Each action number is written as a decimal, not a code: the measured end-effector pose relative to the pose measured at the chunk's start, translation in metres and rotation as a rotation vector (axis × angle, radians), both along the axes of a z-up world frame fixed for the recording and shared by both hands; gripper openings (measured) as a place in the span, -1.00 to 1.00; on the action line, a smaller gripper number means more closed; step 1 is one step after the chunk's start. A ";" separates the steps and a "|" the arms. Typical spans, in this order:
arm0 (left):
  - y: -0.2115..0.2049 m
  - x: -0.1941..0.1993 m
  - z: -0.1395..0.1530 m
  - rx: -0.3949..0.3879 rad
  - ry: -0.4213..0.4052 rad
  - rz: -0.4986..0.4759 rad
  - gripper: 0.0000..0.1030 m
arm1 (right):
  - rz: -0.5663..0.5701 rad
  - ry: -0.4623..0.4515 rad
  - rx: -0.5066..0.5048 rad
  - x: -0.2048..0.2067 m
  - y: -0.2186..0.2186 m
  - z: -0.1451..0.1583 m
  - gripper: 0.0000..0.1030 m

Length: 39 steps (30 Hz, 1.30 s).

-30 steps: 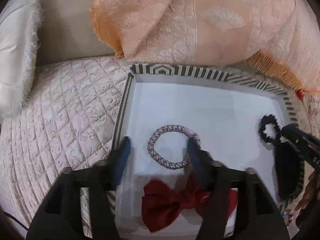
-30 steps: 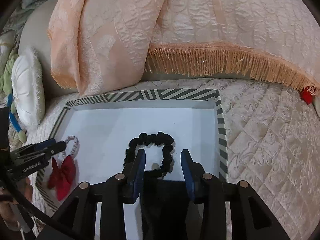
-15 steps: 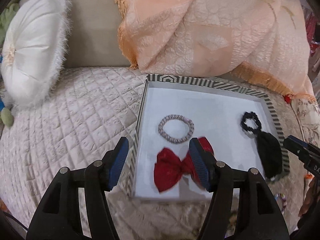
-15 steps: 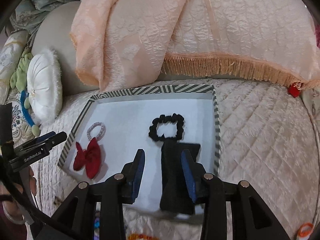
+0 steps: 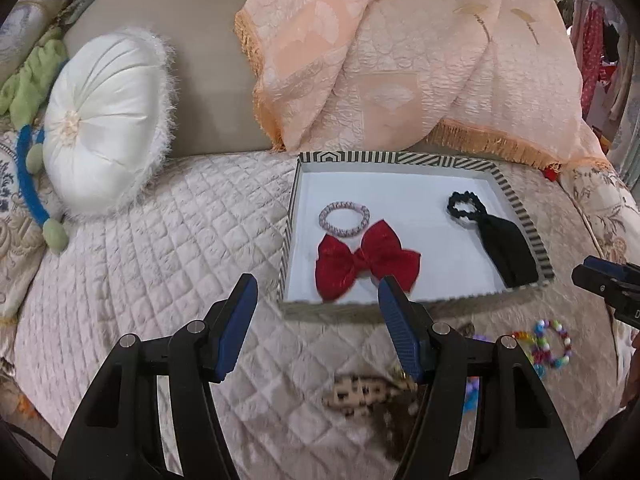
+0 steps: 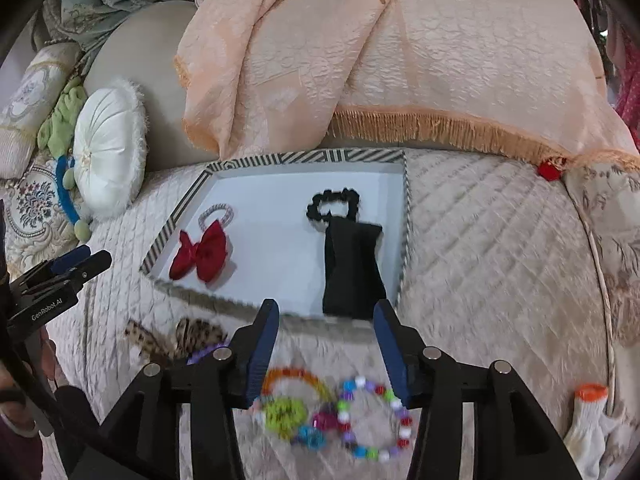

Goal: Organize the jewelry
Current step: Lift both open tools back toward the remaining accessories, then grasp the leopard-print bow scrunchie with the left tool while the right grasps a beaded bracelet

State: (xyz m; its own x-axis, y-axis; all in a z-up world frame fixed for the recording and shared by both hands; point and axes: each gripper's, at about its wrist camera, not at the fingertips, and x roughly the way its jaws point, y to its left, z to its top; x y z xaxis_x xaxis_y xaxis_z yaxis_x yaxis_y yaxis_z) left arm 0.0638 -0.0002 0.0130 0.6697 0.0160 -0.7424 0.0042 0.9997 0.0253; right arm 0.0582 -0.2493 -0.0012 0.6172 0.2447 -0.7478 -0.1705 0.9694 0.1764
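Observation:
A striped tray [image 5: 520, 204] [image 6: 304, 157] on the quilted bed holds a pink braided hair tie [image 5: 344, 219] [image 6: 216, 213], a red bow [image 5: 366, 261] [image 6: 200, 252] and a black scrunchie with a scarf tail [image 5: 502, 240] [image 6: 348, 256]. My left gripper [image 5: 316, 308] is open and empty, in front of the tray's near edge. My right gripper [image 6: 324, 338] is open and empty, above colourful bead bracelets [image 6: 372, 420] [image 5: 548, 344] lying on the quilt. A tan patterned hair clip [image 5: 360, 398] and a leopard-print bow [image 6: 188, 338] lie in front of the tray.
A peach fringed throw [image 5: 400, 60] [image 6: 360, 48] covers the pillow behind the tray. A round white cushion [image 5: 104, 120] [image 6: 106, 148] and a green-and-blue toy [image 5: 28, 148] lie at the left. A small white sock with orange cuff [image 6: 588, 420] lies at the right.
Both grippers have pulled back and up from the tray. The right gripper has opened wider; the black scrunchie stays in the tray. Loose bracelets and clips in front have come into view.

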 end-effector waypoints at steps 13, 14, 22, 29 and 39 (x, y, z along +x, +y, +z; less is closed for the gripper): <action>-0.008 -0.048 0.003 0.021 -0.041 -0.002 0.22 | 0.003 0.009 -0.049 -0.054 -0.012 -0.007 -0.01; -0.007 -0.049 0.002 0.018 -0.038 -0.003 0.22 | 0.004 0.011 -0.048 -0.056 -0.013 -0.008 -0.01; 0.024 -0.042 -0.017 -0.211 0.116 -0.016 0.22 | 0.015 0.057 -0.070 -0.069 -0.025 -0.024 -0.01; 0.023 -0.037 -0.045 -0.367 0.240 -0.037 0.22 | 0.058 0.100 -0.078 -0.072 -0.031 -0.047 -0.01; -0.018 -0.030 -0.085 -0.398 0.363 -0.079 0.28 | 0.039 0.108 -0.188 -0.038 -0.031 -0.065 -0.01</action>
